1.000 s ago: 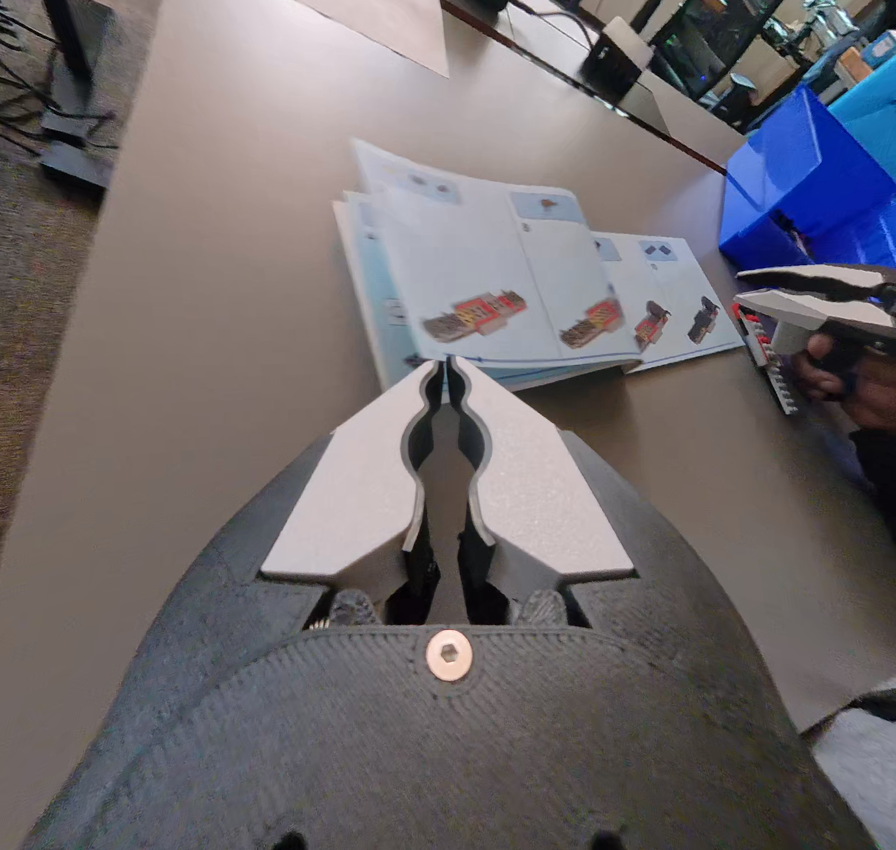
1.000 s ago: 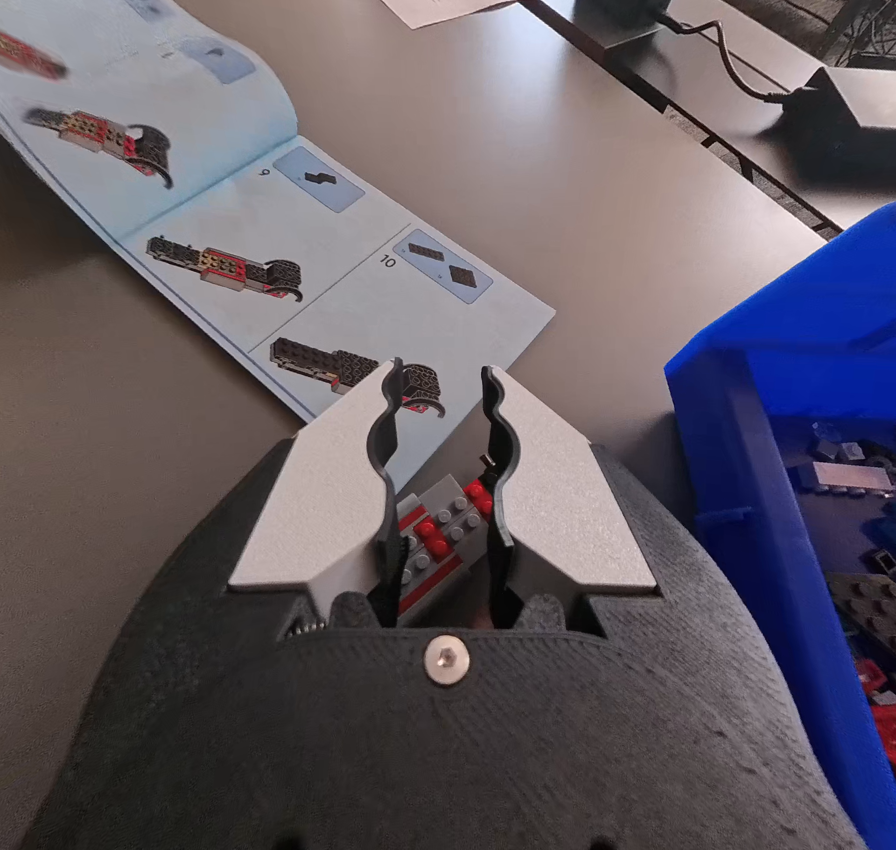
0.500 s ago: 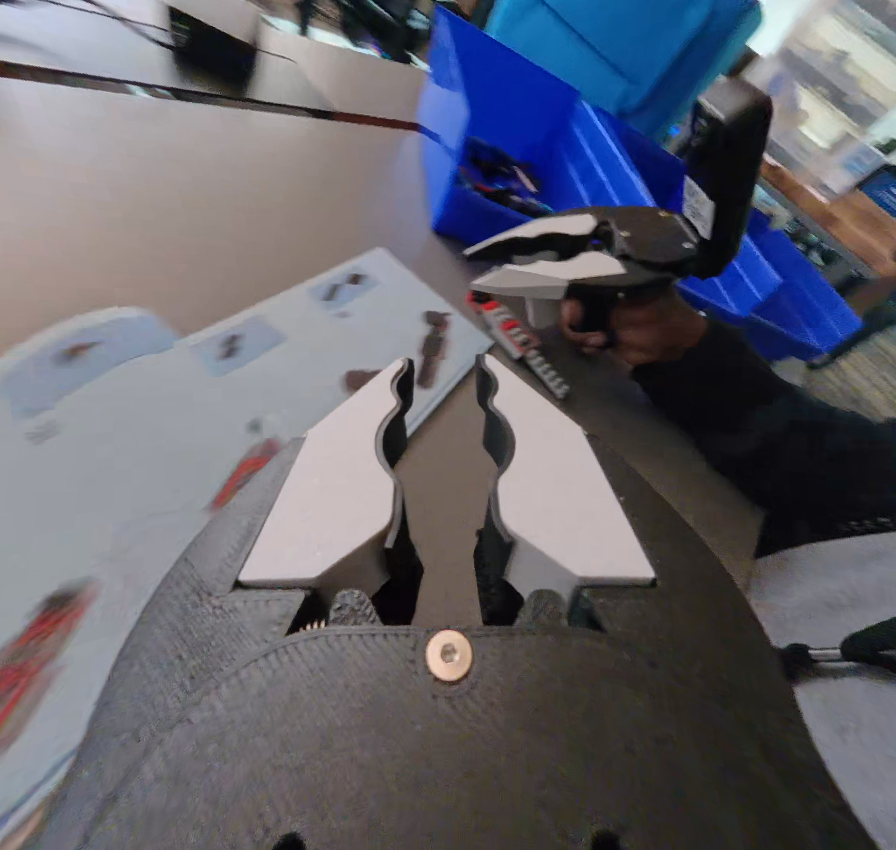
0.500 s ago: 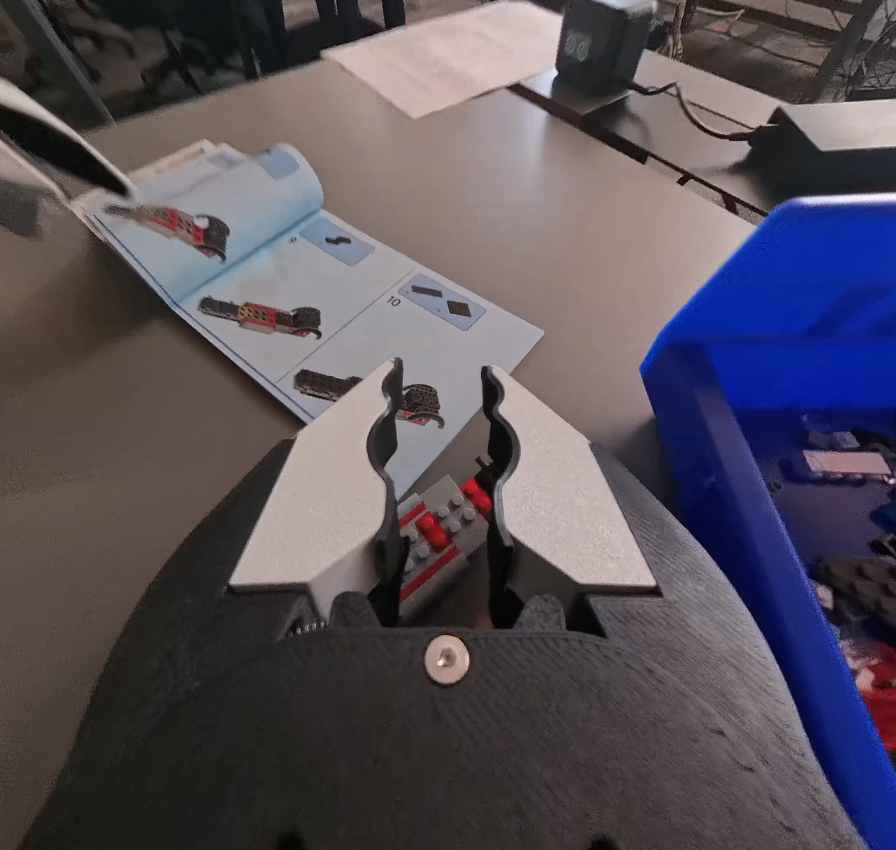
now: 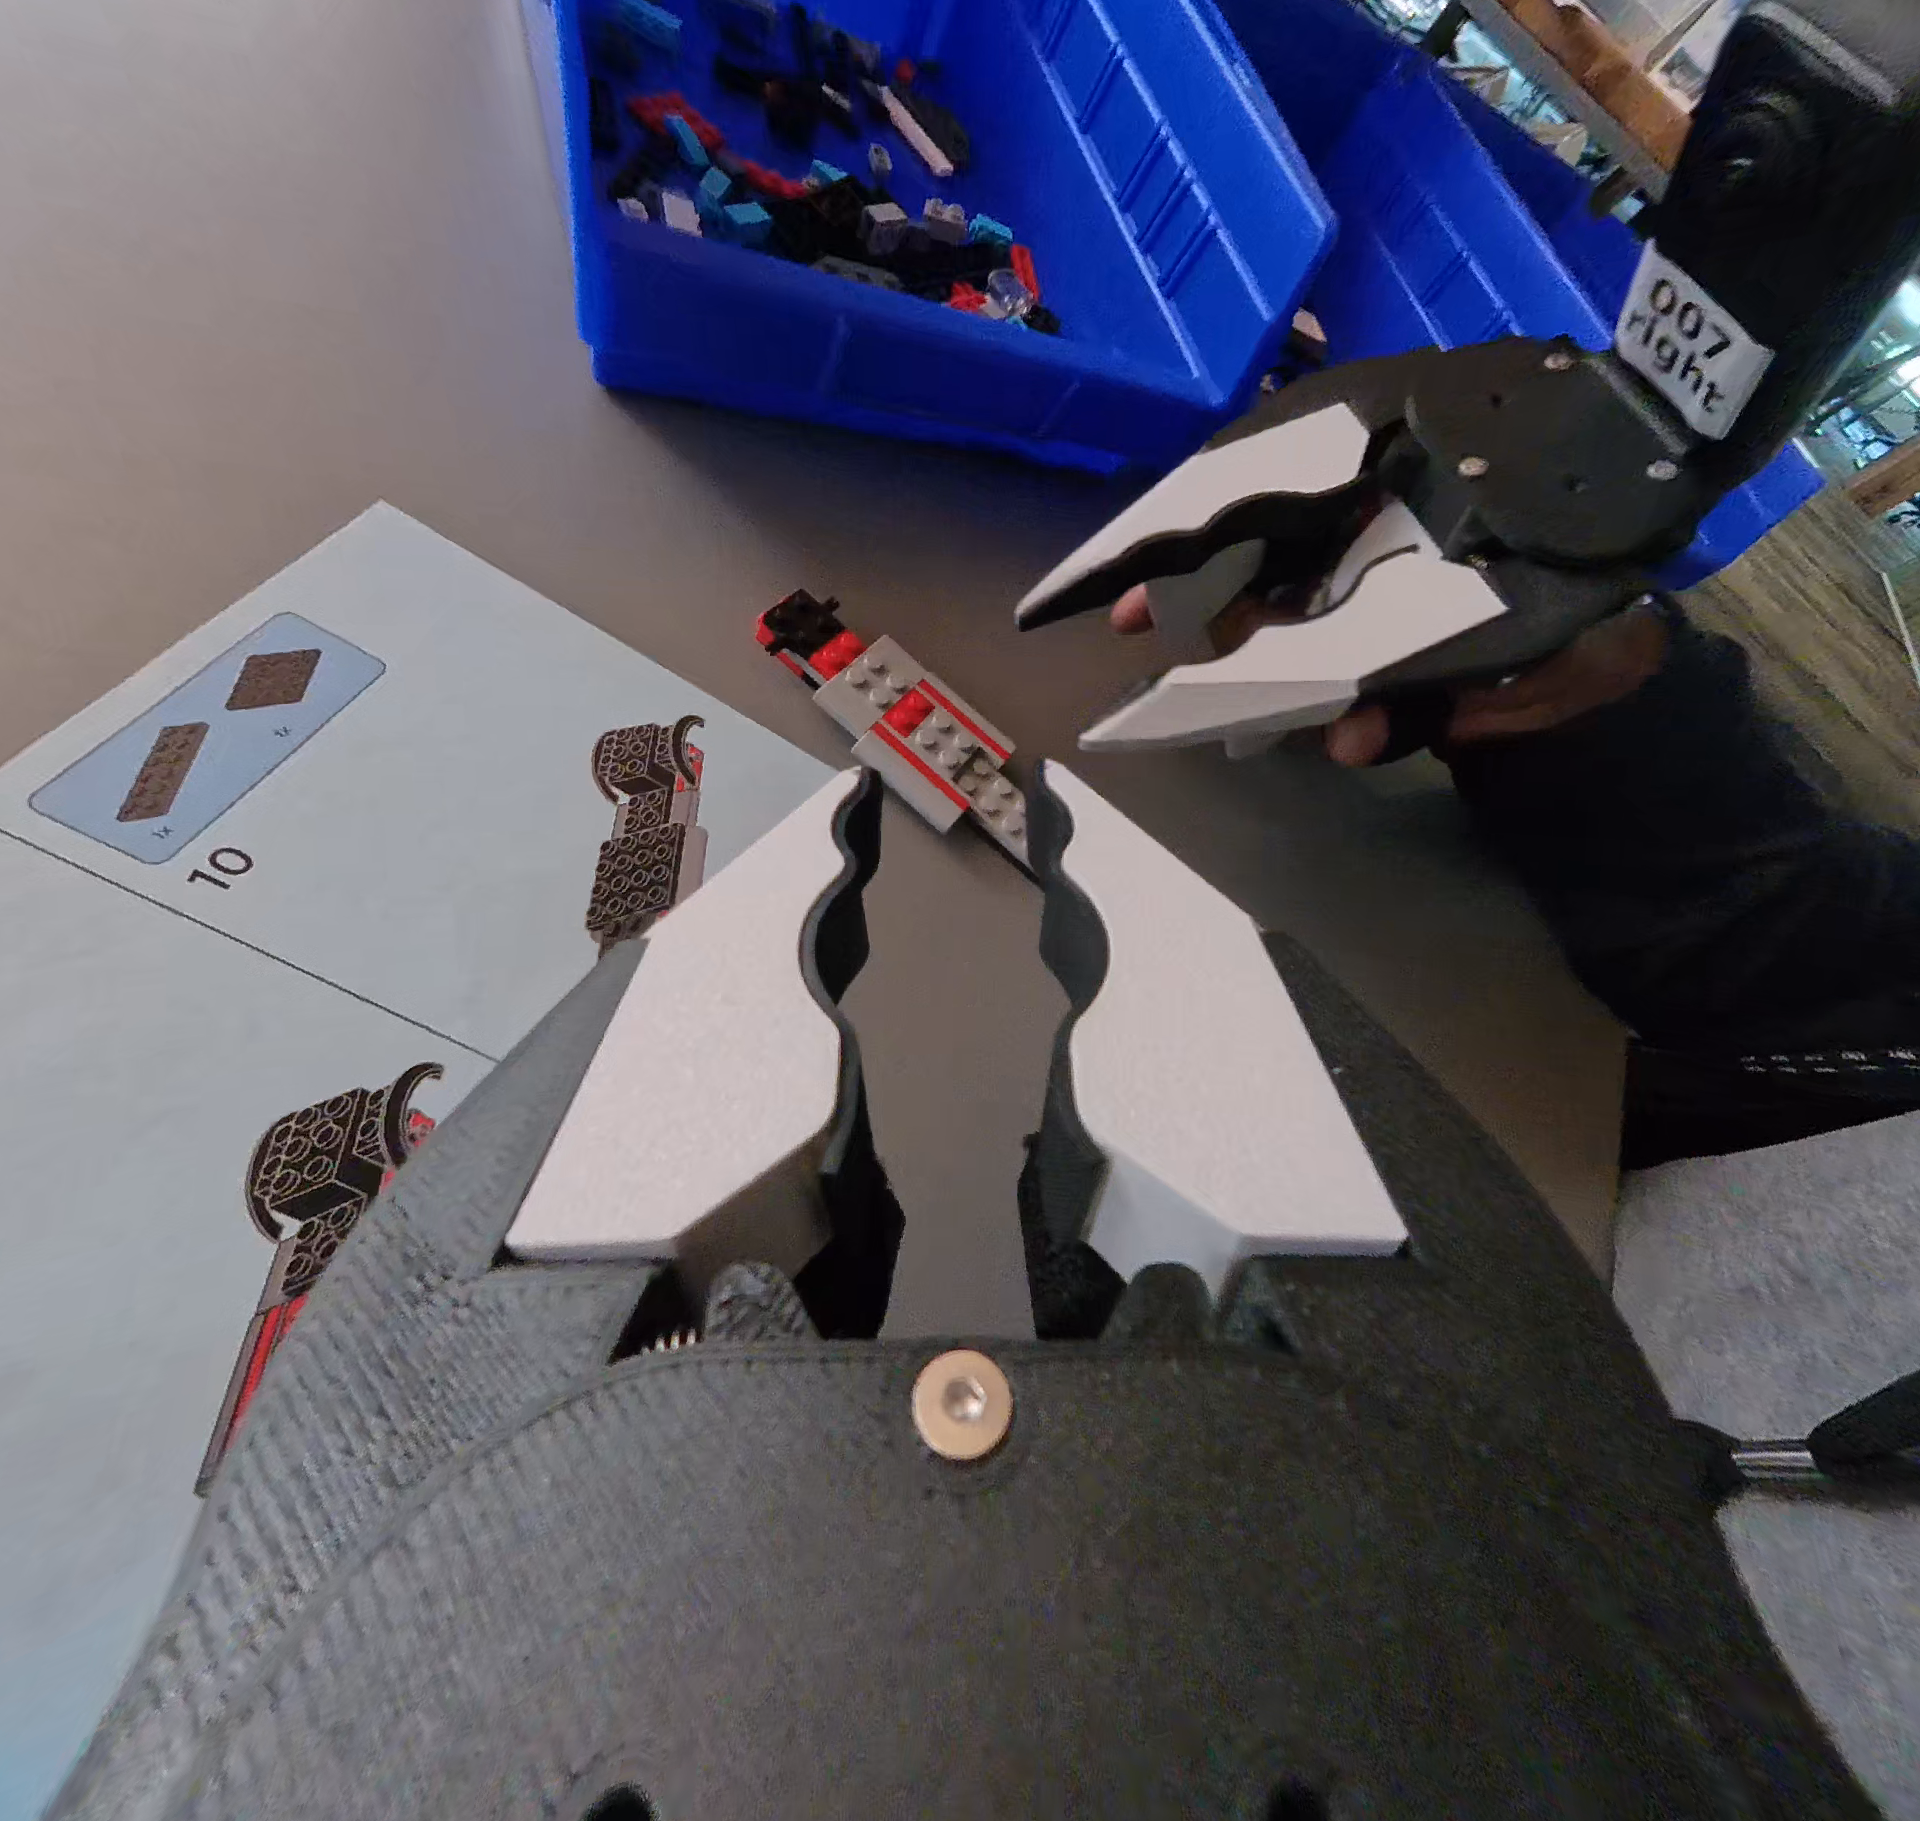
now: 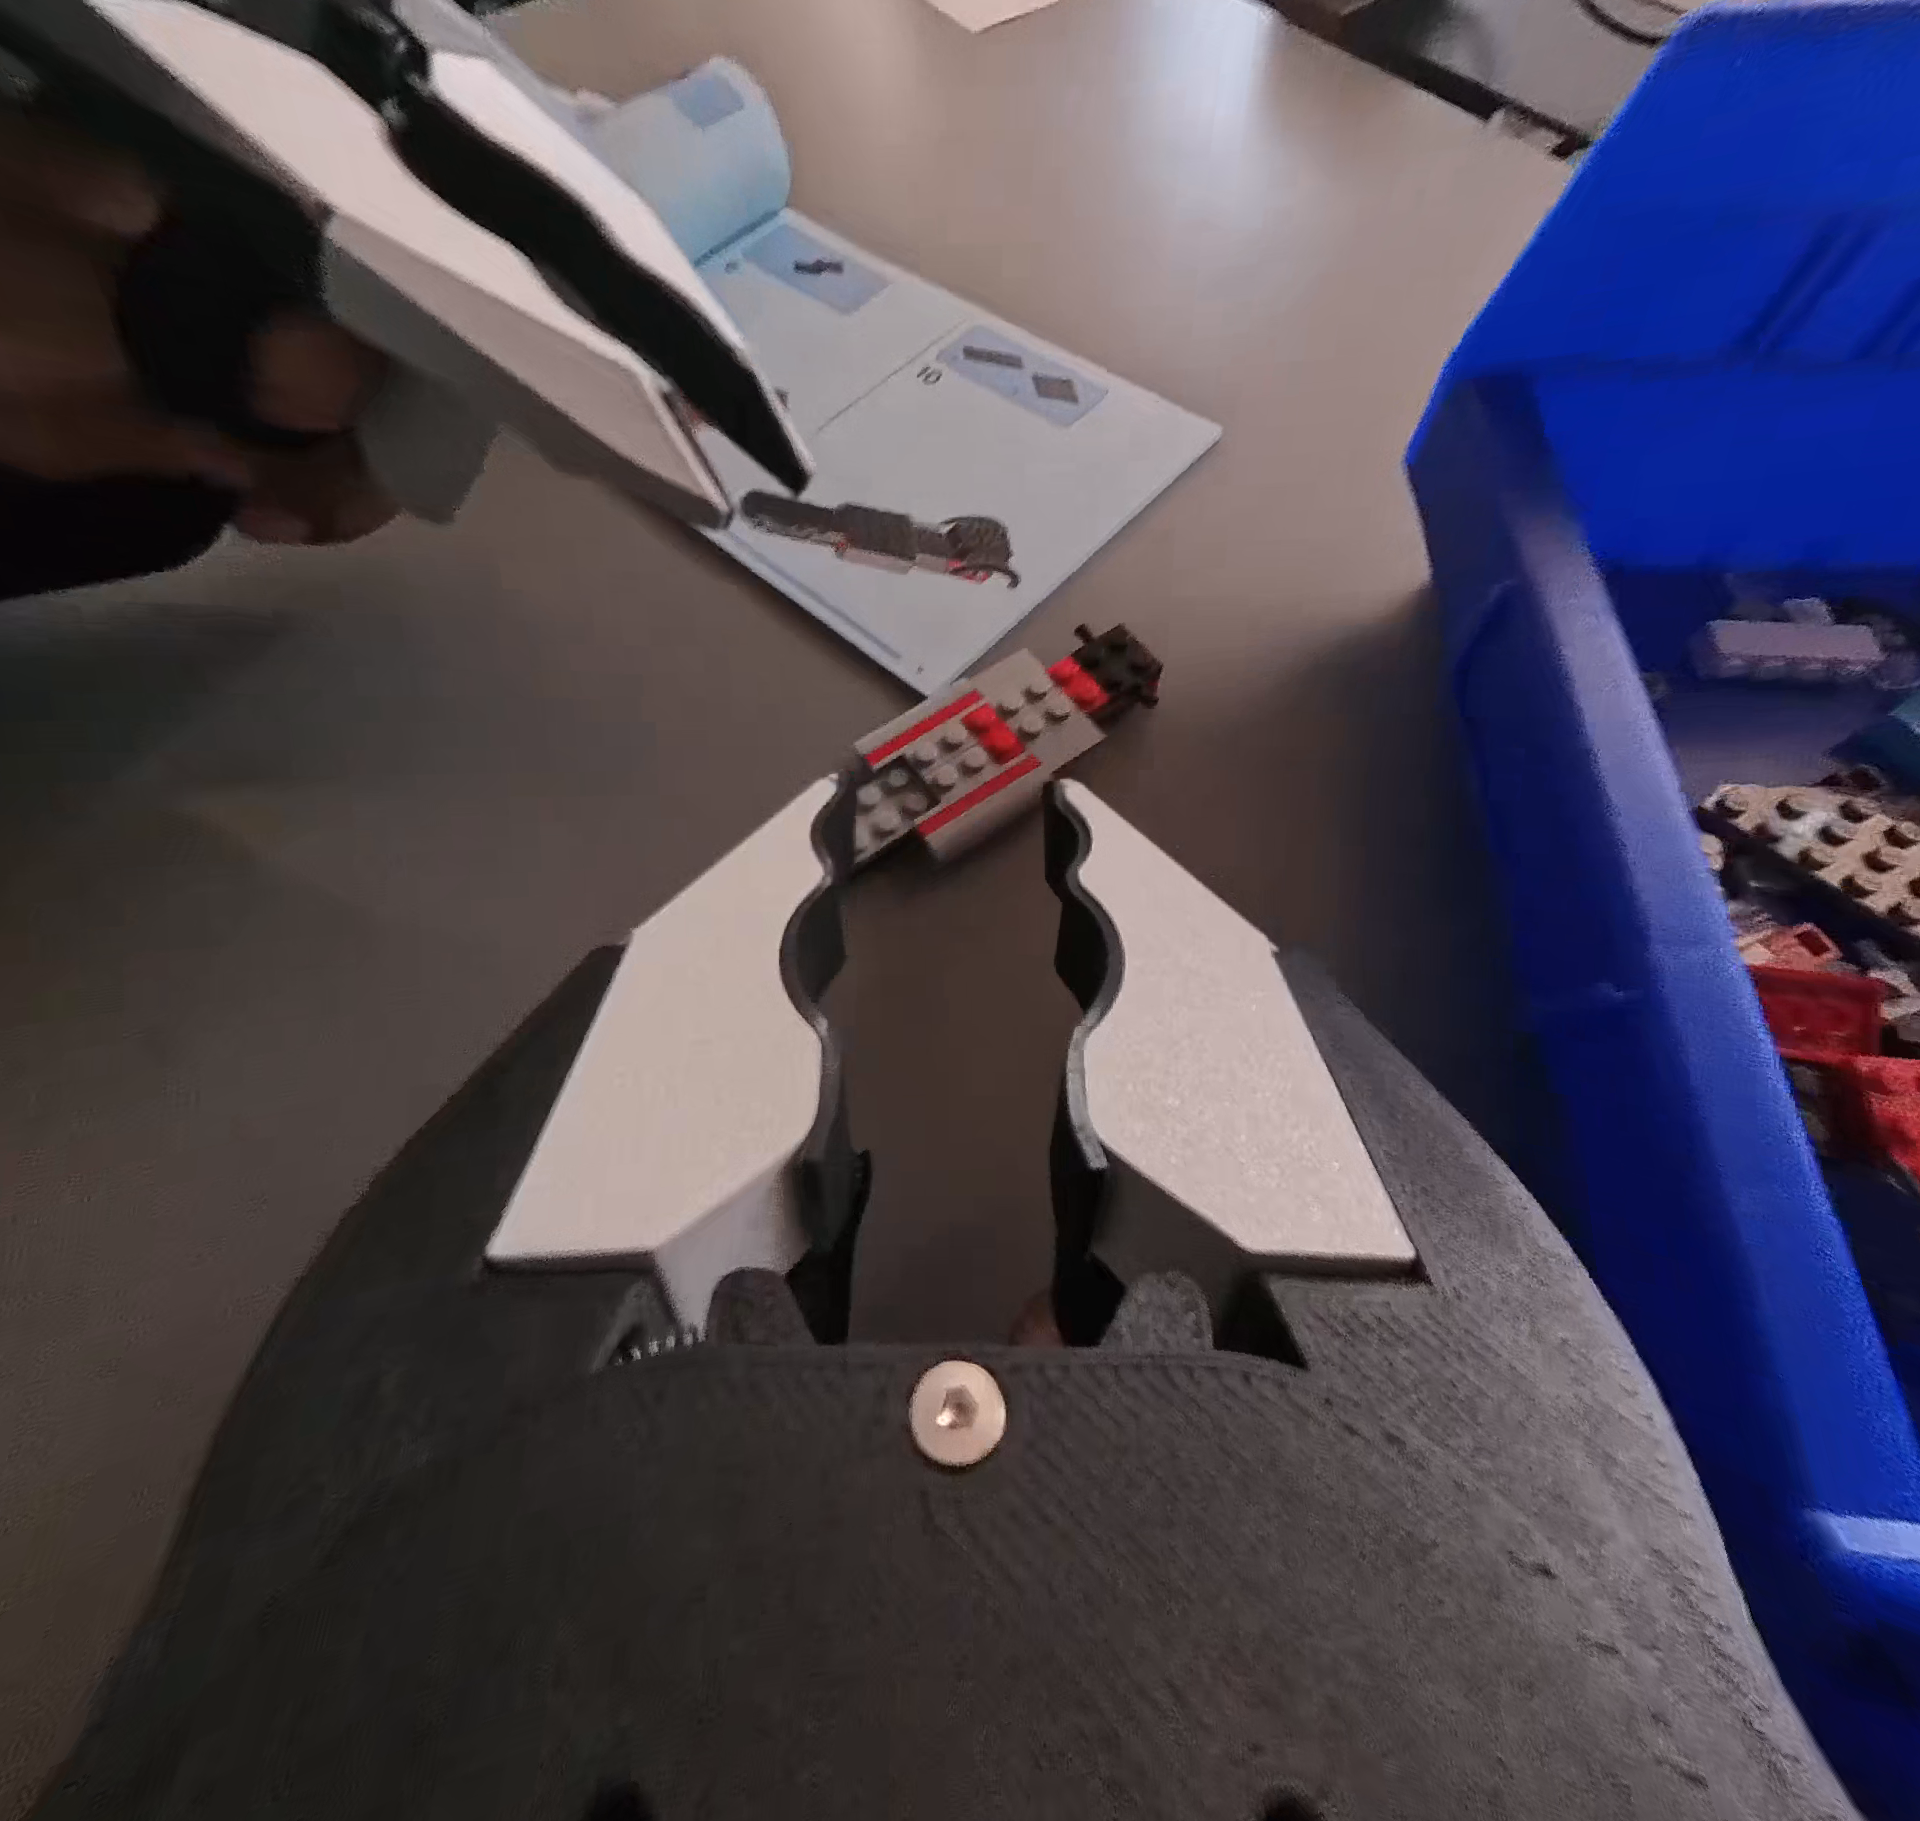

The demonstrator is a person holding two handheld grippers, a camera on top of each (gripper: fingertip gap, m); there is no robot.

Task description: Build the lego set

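Left wrist view: left tool (image 5: 951, 795) & right tool (image 5: 1070, 675), both released, flank grey/red lego model (image 5: 902, 722) on table (image 5: 260, 317) nr blue bin (image 5: 1195, 213).

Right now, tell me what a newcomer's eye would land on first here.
The blue bin of loose bricks at the table's far edge grabs the eye first. Next is the small grey-and-red model lying on the dark table beside the open booklet. Both open claws, left and right, point at it from opposite sides.
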